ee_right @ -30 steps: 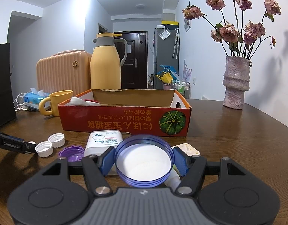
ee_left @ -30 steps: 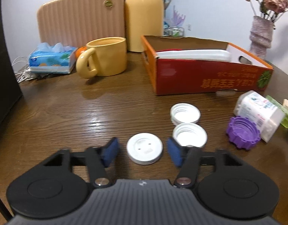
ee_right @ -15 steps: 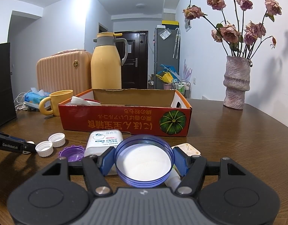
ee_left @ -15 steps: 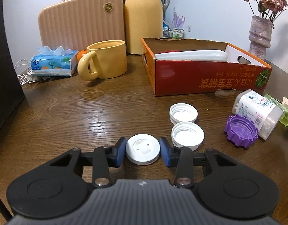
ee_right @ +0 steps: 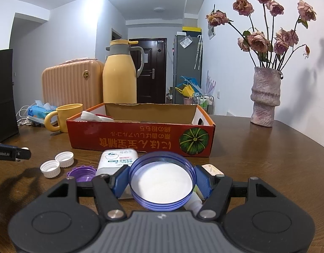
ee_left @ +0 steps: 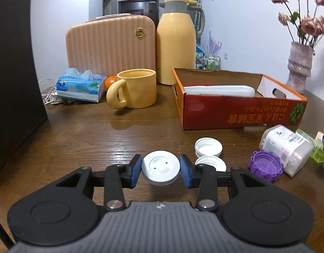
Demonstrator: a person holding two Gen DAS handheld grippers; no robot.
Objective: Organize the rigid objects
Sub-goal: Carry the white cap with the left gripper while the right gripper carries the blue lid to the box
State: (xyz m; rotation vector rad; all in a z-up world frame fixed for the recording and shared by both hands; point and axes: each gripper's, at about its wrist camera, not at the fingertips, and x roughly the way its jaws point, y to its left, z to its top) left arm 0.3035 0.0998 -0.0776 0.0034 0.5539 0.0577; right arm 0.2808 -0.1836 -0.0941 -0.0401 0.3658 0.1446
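white lid sits pinched edge-on between the left gripper jaws — keep it level, squeeze steady, carry it over the box ahead.

Behind, on the wooden table: peach case, yellow flask, yellow mug, tissue pack, orange, vase of dried roses.

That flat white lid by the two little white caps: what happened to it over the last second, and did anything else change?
The left tongs closed on the flat white lid and lifted it off the table; it now hangs tilted between the blue pads. The two white caps, the purple cap and the red box stayed put. The right tongs kept gripping the blue-rimmed lid, unmoved.
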